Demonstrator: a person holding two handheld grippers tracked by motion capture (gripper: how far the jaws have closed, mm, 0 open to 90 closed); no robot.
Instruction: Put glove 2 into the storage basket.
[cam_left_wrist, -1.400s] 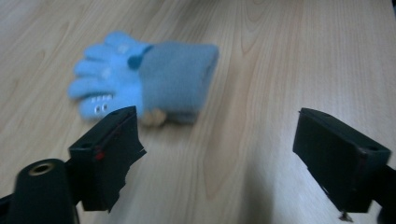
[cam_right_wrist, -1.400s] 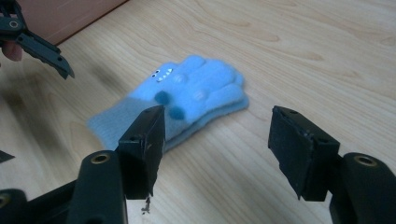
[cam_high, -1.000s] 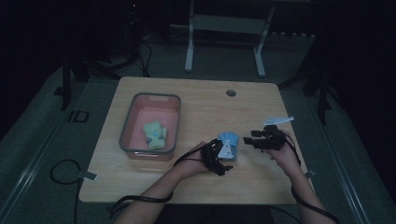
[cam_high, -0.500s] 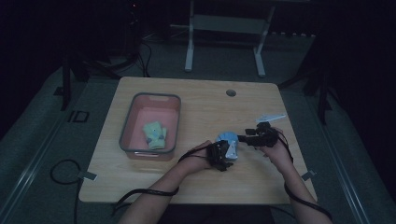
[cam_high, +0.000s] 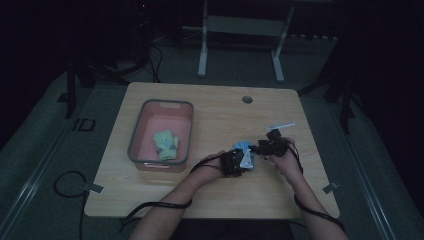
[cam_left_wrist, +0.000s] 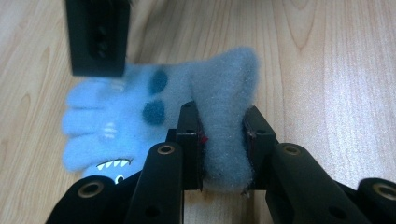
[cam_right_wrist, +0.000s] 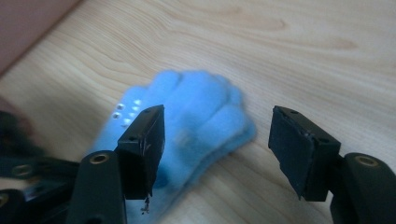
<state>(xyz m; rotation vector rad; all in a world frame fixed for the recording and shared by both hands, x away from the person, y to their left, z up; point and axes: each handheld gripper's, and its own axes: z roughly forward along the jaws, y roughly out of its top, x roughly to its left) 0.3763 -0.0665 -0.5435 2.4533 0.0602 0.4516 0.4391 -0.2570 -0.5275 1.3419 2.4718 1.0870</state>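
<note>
A fuzzy light-blue glove (cam_high: 244, 148) with dark spots and a toothy mouth print lies on the wooden table. My left gripper (cam_left_wrist: 223, 126) is shut on a raised fold of the glove (cam_left_wrist: 140, 107); its jaws have just been closing on it. In the high view the left gripper (cam_high: 240, 161) sits at the glove's near side. My right gripper (cam_right_wrist: 219, 135) hovers open over the glove's fingers (cam_right_wrist: 196, 112), its pads apart from the fabric; its jaws have just been opening further. From above, the right gripper (cam_high: 264, 146) is at the glove's right.
A pink tray with a grey rim (cam_high: 135, 135) stands at the table's left and holds a green glove (cam_high: 166, 144). A round hole (cam_high: 247, 99) is near the table's far edge. A pale strip (cam_high: 281, 125) lies behind the right hand.
The left jaws closed onto the blue glove. The right hand came left and down to the glove, and the pale strip it was over now lies behind it.
</note>
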